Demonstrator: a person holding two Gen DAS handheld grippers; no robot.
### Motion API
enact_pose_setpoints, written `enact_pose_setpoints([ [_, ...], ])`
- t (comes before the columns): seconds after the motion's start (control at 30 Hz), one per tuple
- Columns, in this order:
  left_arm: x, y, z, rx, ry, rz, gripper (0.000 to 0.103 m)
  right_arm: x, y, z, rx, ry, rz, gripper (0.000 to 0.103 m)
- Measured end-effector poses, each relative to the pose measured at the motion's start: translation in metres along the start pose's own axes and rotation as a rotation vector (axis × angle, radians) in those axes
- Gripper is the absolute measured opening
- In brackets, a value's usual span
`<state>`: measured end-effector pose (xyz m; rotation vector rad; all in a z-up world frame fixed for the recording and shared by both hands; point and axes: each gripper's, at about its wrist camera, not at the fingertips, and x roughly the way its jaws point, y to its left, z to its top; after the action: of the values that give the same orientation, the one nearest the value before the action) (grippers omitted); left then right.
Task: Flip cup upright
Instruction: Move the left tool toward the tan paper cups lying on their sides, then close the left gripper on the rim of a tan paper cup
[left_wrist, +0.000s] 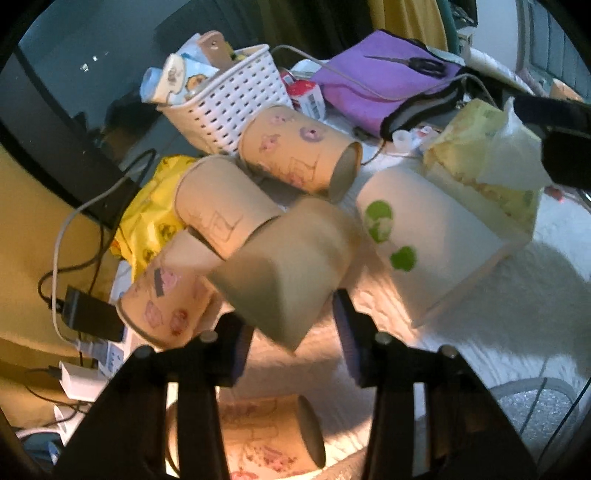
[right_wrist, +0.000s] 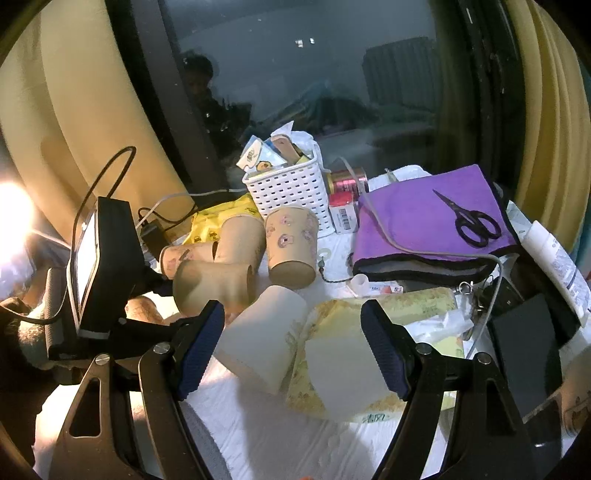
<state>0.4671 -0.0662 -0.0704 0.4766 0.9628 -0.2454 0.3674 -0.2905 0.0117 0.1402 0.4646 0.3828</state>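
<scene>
On my left wrist view, the left gripper (left_wrist: 291, 343) has its jaws spread wide, and a plain brown cup (left_wrist: 284, 273) lies on its side between the fingertips, its wider end toward me. It looks blurred, and I cannot tell whether either pad touches it. More brown cups are piled around it: one printed cup (left_wrist: 166, 295) at nine o'clock, another plain one (left_wrist: 225, 203) at eleven o'clock, a third printed cup (left_wrist: 299, 147) at twelve o'clock near the white basket (left_wrist: 236, 99). A white cup with green dots (left_wrist: 428, 243) lies tipped at three o'clock, just beside the tissue pack (left_wrist: 487, 155).

On my right wrist view, the right gripper (right_wrist: 291, 347) is released, grasping nothing, with that white cup (right_wrist: 262, 339) lying between its fingers. The purple cloth (right_wrist: 424, 221) sits at two o'clock with the black scissors (right_wrist: 469, 221) on top.
</scene>
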Motion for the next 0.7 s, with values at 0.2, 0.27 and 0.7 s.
enact_pose_setpoints([
  [0.2, -0.018, 0.011, -0.009, -0.032, -0.026, -0.028, 0.043, -0.01, 0.012, -0.002, -0.022, 0.0, -0.004, 0.079],
  [0.27, -0.019, 0.012, -0.012, -0.027, -0.02, -0.018, 0.043, -0.014, 0.017, -0.002, -0.032, -0.005, -0.003, 0.079],
  [0.7, -0.026, 0.026, 0.004, 0.002, -0.081, -0.017, 0.085, -0.02, 0.022, -0.006, -0.042, -0.007, -0.005, 0.079],
])
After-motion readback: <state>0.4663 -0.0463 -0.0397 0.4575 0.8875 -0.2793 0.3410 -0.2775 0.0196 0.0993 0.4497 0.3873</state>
